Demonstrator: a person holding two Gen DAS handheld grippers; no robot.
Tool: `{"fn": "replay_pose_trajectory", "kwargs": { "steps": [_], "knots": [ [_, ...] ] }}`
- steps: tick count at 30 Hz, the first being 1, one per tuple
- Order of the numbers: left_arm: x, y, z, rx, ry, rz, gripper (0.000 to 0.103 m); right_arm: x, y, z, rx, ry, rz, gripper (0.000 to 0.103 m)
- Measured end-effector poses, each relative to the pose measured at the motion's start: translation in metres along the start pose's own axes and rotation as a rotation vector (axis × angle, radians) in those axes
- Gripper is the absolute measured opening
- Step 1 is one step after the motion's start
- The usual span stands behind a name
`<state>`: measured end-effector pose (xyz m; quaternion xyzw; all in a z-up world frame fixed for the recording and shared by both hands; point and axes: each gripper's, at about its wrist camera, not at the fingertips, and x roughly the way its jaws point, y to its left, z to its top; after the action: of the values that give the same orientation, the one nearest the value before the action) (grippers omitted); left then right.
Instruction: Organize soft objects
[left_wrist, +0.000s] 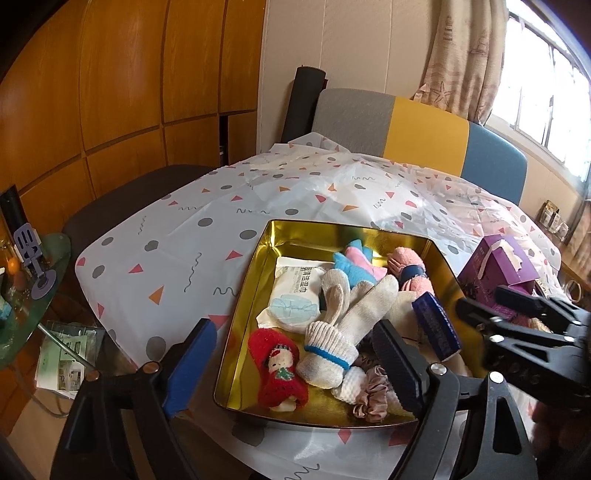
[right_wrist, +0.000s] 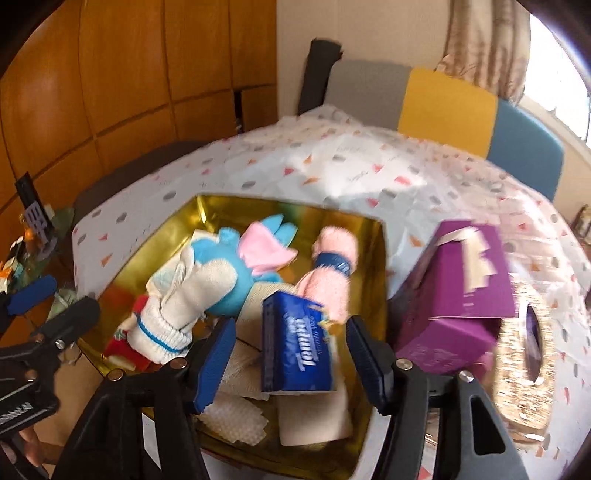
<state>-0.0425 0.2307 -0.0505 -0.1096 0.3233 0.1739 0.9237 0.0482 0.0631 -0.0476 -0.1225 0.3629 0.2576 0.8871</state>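
Note:
A gold tin box (left_wrist: 255, 288) (right_wrist: 373, 266) sits on the patterned tablecloth. It holds a white knit glove (left_wrist: 340, 325) (right_wrist: 184, 291), a red doll (left_wrist: 277, 369), a wet-wipe pack (left_wrist: 295, 295), blue-and-pink gloves (left_wrist: 354, 262) (right_wrist: 258, 247), a pink rolled towel (left_wrist: 406, 266) (right_wrist: 332, 258), a scrunchie (left_wrist: 373, 395) and a blue tissue pack (left_wrist: 436, 325) (right_wrist: 295, 350). My left gripper (left_wrist: 295, 362) is open above the box's near left part. My right gripper (right_wrist: 291, 362) is open, its fingers either side of the tissue pack without touching it.
A purple carton (left_wrist: 495, 269) (right_wrist: 458, 291) stands right of the box, with a glittery gold item (right_wrist: 524, 369) beside it. A grey, yellow and blue chair (left_wrist: 417, 133) is behind the table. A glass side table (left_wrist: 26, 295) with clutter stands left.

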Motion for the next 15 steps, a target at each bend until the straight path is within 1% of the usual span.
{"fn": "replay_pose_trajectory", "kwargs": {
  "steps": [2,3,6,9,12,15],
  "knots": [
    [-0.002,-0.003,0.000,0.001,-0.002,0.002,0.093,-0.013,-0.004,-0.002,0.024,-0.036,-0.051,0.063],
    [-0.004,-0.006,-0.001,0.002,-0.005,0.002,0.096,-0.019,-0.006,-0.004,0.049,-0.045,-0.082,0.064],
    [-0.010,-0.015,-0.003,0.014,-0.022,-0.006,0.102,-0.033,-0.019,-0.012,0.119,-0.059,-0.136,0.064],
    [-0.015,-0.026,-0.007,0.032,-0.030,-0.016,0.103,-0.043,-0.032,-0.024,0.175,-0.067,-0.188,0.064],
    [-0.016,-0.035,-0.009,0.044,-0.018,-0.029,0.103,-0.048,-0.042,-0.036,0.211,-0.053,-0.202,0.064],
    [-0.018,-0.040,-0.011,0.049,-0.017,-0.021,0.103,-0.051,-0.049,-0.044,0.233,-0.056,-0.228,0.064]
  ]
}}
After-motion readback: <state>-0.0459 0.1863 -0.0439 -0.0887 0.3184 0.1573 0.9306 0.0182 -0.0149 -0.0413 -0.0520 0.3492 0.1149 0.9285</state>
